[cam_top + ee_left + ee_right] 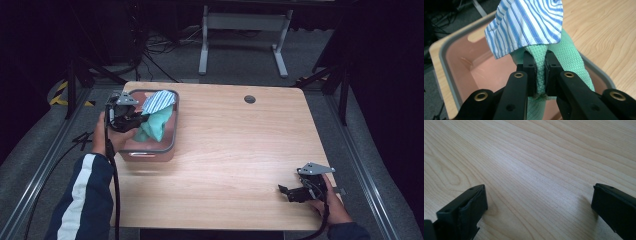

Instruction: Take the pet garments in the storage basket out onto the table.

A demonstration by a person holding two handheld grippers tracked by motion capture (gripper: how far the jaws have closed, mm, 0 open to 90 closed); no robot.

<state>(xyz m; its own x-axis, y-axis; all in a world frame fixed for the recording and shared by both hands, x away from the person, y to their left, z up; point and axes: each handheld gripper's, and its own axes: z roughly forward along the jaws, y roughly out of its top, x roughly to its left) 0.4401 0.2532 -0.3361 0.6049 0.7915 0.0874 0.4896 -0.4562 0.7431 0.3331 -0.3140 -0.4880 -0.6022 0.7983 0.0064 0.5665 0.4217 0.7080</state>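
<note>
Tongs, left (540,72): yours are pinched on a fold of the green cloth (569,60), lifted above the pink bin (456,40) at the tabletop's (240,150) left rear, with a striped cloth (529,22) draped on top; right tongs (539,202) gape wide, low over bare wood. Both cloths look light, limp and unbreakable, so expect sagging and grip a bunched fold, not an edge. No labels or writing legible.

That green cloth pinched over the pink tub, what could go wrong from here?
1. The left tool pinches only a narrow fold of the green cloth, so it might slip free.
2. The striped cloth lies draped loose on the green one and isn't gripped; it could slide off, perhaps outside the tub.
3. The right tool rests open, far across the table, likely too distant to catch anything.
</note>
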